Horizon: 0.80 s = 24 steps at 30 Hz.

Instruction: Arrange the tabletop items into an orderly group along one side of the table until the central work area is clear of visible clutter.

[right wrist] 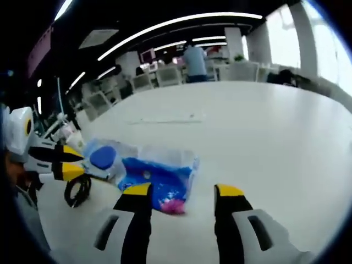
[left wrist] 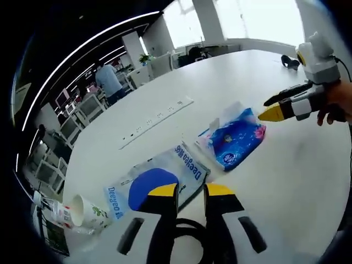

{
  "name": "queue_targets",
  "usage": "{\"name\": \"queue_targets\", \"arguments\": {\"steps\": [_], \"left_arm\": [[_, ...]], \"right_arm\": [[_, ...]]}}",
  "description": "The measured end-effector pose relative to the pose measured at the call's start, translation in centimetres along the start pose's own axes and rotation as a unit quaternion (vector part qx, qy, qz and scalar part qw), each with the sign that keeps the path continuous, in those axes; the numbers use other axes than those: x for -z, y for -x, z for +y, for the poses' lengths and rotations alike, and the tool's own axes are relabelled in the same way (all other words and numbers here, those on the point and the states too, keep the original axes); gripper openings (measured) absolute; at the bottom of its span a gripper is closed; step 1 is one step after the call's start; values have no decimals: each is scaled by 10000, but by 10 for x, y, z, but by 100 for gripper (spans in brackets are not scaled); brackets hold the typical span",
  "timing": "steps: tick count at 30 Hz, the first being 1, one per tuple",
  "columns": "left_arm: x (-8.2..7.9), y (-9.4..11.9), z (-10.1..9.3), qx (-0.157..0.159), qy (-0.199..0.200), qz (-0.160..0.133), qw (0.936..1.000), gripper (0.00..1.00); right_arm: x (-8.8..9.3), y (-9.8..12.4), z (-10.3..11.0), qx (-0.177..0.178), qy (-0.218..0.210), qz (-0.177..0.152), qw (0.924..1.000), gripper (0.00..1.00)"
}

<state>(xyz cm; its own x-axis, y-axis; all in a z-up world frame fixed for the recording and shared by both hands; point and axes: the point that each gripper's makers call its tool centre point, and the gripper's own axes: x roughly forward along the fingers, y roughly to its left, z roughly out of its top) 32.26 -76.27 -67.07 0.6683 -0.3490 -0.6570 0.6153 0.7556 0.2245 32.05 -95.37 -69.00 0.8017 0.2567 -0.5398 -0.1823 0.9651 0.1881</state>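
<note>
My left claw (left wrist: 190,193) hangs open over the Deeyeo pack (left wrist: 159,179); my right claw (left wrist: 273,112) nears the blue tissue pack (left wrist: 235,139) on the worktop (left wrist: 286,181).

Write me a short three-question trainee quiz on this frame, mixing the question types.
1. True or false: the right claw grips the blue plastic tissue pack.
2. Which item lies tipped over near the white table's edge? A) white paper cup B) black headphones C) flat white-and-blue printed plastic bag
3. What does the left claw hover over?

Key: 1. False; its tips are at the pack's edge, a grip is not visible. 2. A. 3. The flat printed bag.
</note>
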Motion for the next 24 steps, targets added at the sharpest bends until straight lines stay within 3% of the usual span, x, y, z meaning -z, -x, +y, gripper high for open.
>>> {"name": "queue_targets", "arguments": {"steps": [6, 10, 14, 17, 24], "left_arm": [[-2, 8, -6, 89, 46, -41, 9999, 35], [2, 13, -3, -51, 83, -30, 9999, 72], [3, 22, -6, 24, 225, -54, 9997, 76], [2, 30, -6, -29, 289, -118, 9995, 85], [8, 44, -6, -61, 733, -148, 9972, 96]], "right_arm": [[0, 13, 7, -83, 171, 35, 9998, 60], [-1, 20, 13, -158, 194, -14, 9997, 68], [-2, 27, 17, -155, 285, -55, 9995, 79], [-6, 33, 20, -125, 389, -148, 9991, 88], [-9, 46, 29, -247, 300, -342, 9987, 100]]}}
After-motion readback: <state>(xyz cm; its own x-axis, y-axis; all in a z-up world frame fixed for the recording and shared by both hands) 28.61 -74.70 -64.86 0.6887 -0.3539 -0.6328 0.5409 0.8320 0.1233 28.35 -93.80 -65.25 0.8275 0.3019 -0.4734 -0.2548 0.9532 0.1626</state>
